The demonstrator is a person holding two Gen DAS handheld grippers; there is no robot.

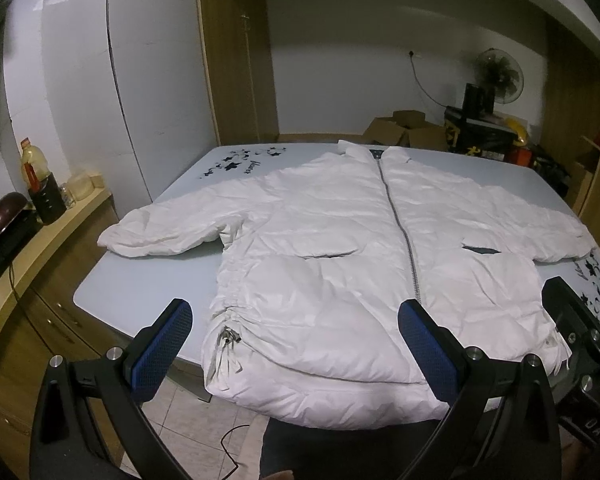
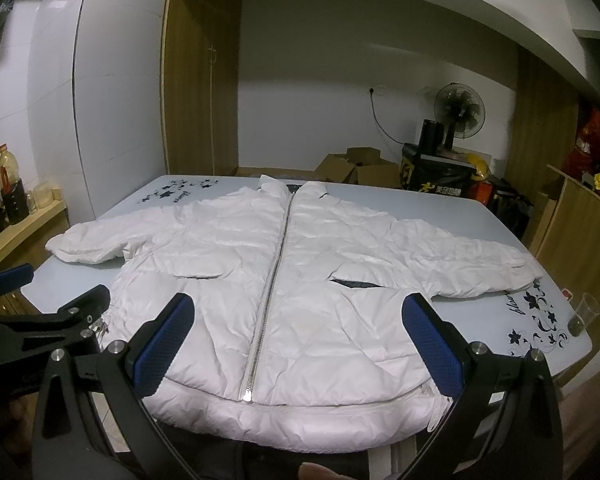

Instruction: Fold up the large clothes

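Jacket: one white padded jacket (image 2: 284, 280) is lying front up and zipped on the table (image 2: 480, 320), collar pointing away from you, hem hanging over the near edge.
Sleeves: two are stretching out flat, one to each side; the left cuff (image 1: 116, 240) is resting near the table's left edge, the right cuff (image 2: 532, 268) near the right edge.
Zipper: one metal zipper (image 2: 276, 276) is running from collar to hem down the middle.
Pockets: two slit pockets are showing, one on each side of the zipper, the right one (image 2: 356, 282) gaping dark.
Left gripper: you are holding the left gripper (image 1: 296, 354) above the hem's left half, its two blue-padded fingers (image 1: 164, 348) spread wide and gripping nothing.
Right gripper: you are holding the right gripper (image 2: 300, 350) above the hem's middle, its two fingers (image 2: 432, 344) likewise splayed apart, nothing between them.
Cup: one clear plastic cup (image 2: 584, 314) is standing near the table's right corner, beside the black flower print.
Bottles: two bottles (image 1: 38, 184) are standing on the wooden counter to the left.
Fan: one fan (image 2: 458, 110) is standing against the far wall, behind cardboard boxes (image 2: 356, 168).
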